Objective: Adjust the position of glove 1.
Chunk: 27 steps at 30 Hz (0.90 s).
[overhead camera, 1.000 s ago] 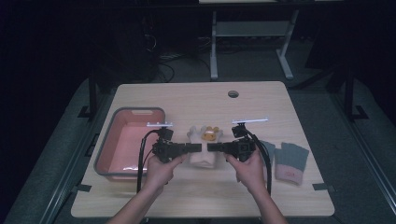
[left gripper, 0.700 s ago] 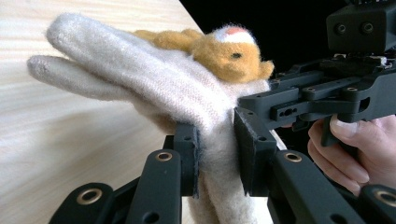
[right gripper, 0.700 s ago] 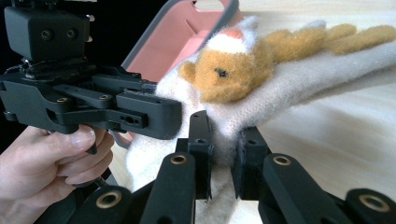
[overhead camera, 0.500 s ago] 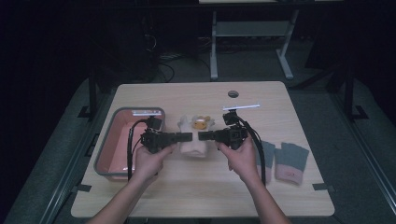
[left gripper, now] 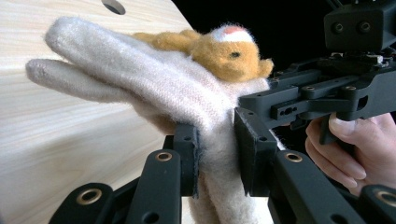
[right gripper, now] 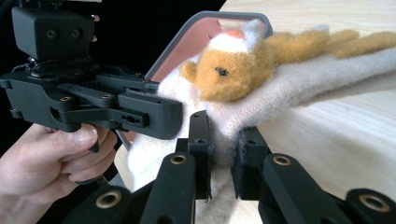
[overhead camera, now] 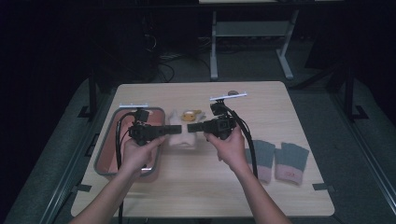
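Observation:
A cream woolly glove (overhead camera: 183, 136) with an orange plush animal head (overhead camera: 189, 115) on it hangs between my two grippers, lifted above the wooden table (overhead camera: 196, 196). The left gripper (overhead camera: 174, 130) is shut on the glove's left edge, its pads pinching the fabric (left gripper: 217, 154). From the other side, the right gripper (overhead camera: 191, 127) is shut on the right edge (right gripper: 223, 149). The glove's fingers (left gripper: 116, 60) stick out over the table in the left gripper view. In the right gripper view the animal head (right gripper: 229, 65) sits just above my jaws.
A pink tub with a grey rim (overhead camera: 103, 158) stands at the table's left, under the left hand. Two grey gloves with pink cuffs (overhead camera: 264, 158) (overhead camera: 290, 162) lie at the right. A small dark round disc (overhead camera: 232, 92) sits near the far edge.
Both hands have risen and shifted to the left with the glove held between them, so the glove now hangs beside the tub's right edge.

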Each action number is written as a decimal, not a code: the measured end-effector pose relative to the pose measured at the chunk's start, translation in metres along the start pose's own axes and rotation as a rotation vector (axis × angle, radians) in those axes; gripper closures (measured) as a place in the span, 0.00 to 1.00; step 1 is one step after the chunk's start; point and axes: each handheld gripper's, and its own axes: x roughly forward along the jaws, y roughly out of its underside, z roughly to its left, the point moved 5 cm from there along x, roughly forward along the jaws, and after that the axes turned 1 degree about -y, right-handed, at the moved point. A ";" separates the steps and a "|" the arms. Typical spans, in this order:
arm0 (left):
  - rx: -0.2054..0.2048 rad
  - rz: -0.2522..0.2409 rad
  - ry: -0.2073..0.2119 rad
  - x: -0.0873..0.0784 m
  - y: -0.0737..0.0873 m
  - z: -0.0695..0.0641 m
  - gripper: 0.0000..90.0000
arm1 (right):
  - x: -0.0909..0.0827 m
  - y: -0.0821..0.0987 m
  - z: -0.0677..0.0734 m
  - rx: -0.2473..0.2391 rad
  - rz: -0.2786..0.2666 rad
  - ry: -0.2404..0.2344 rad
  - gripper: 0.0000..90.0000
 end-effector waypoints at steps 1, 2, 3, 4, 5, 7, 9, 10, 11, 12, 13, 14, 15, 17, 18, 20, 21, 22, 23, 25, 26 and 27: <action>-0.001 -0.001 -0.001 -0.002 -0.002 0.001 0.79 | 0.001 -0.002 0.001 -0.004 0.001 -0.001 0.88; 0.000 -0.002 -0.003 -0.005 -0.003 0.001 0.79 | 0.003 -0.004 0.003 -0.002 0.002 -0.002 0.88; 0.001 -0.005 -0.002 -0.007 -0.005 0.002 0.79 | 0.004 -0.006 0.004 -0.002 0.004 -0.006 0.88; -0.005 -0.007 -0.003 -0.009 -0.007 0.003 0.79 | 0.006 -0.008 0.005 -0.003 0.005 -0.007 0.89; 0.005 -0.007 -0.004 -0.012 -0.008 0.004 0.79 | 0.007 -0.010 0.007 -0.004 0.003 -0.010 0.88; 0.000 -0.012 -0.003 -0.017 -0.010 0.006 0.79 | 0.010 -0.014 0.010 -0.007 0.003 -0.016 0.88; 0.003 -0.017 -0.003 -0.022 -0.013 0.007 0.79 | 0.013 -0.018 0.014 -0.003 0.006 -0.024 0.88; 0.002 -0.021 -0.003 -0.025 -0.014 0.008 0.79 | 0.014 -0.020 0.015 -0.003 0.007 -0.025 0.88; 0.005 -0.023 -0.003 -0.028 -0.015 0.009 0.79 | 0.017 -0.022 0.018 -0.009 0.010 -0.024 0.88; 0.003 -0.024 -0.003 -0.030 -0.015 0.010 0.79 | 0.018 -0.024 0.020 -0.014 0.013 -0.024 0.88; -0.001 -0.029 -0.001 -0.033 -0.016 0.012 0.79 | 0.020 -0.025 0.022 -0.014 0.015 -0.025 0.88; -0.003 -0.032 0.000 -0.036 -0.016 0.013 0.79 | 0.022 -0.027 0.024 -0.023 0.016 -0.025 0.88; -0.008 -0.035 -0.001 -0.039 -0.017 0.014 0.79 | 0.024 -0.028 0.027 -0.024 0.017 -0.027 0.88; -0.010 -0.042 -0.003 -0.047 -0.018 0.018 0.79 | 0.030 -0.032 0.032 -0.033 0.022 -0.030 0.88; -0.009 -0.041 -0.004 -0.049 -0.018 0.019 0.79 | 0.032 -0.033 0.034 -0.034 0.022 -0.034 0.88; -0.007 -0.045 -0.009 -0.056 -0.018 0.022 0.79 | 0.038 -0.035 0.037 -0.045 0.031 -0.036 0.88; -0.010 -0.049 -0.009 -0.059 -0.018 0.023 0.79 | 0.041 -0.036 0.039 -0.045 0.031 -0.042 0.88; -0.013 -0.052 -0.010 -0.062 -0.018 0.025 0.79 | 0.043 -0.037 0.041 -0.048 0.032 -0.046 0.88; -0.014 -0.053 -0.012 -0.065 -0.018 0.027 0.79 | 0.046 -0.038 0.043 -0.048 0.037 -0.047 0.88; -0.018 -0.058 -0.020 -0.071 -0.018 0.031 0.79 | 0.052 -0.040 0.047 -0.053 0.040 -0.049 0.88; -0.019 -0.059 -0.022 -0.073 -0.018 0.032 0.79 | 0.056 -0.041 0.049 -0.058 0.042 -0.050 0.88; -0.019 -0.062 -0.023 -0.076 -0.018 0.034 0.79 | 0.057 -0.042 0.050 -0.062 0.046 -0.053 0.88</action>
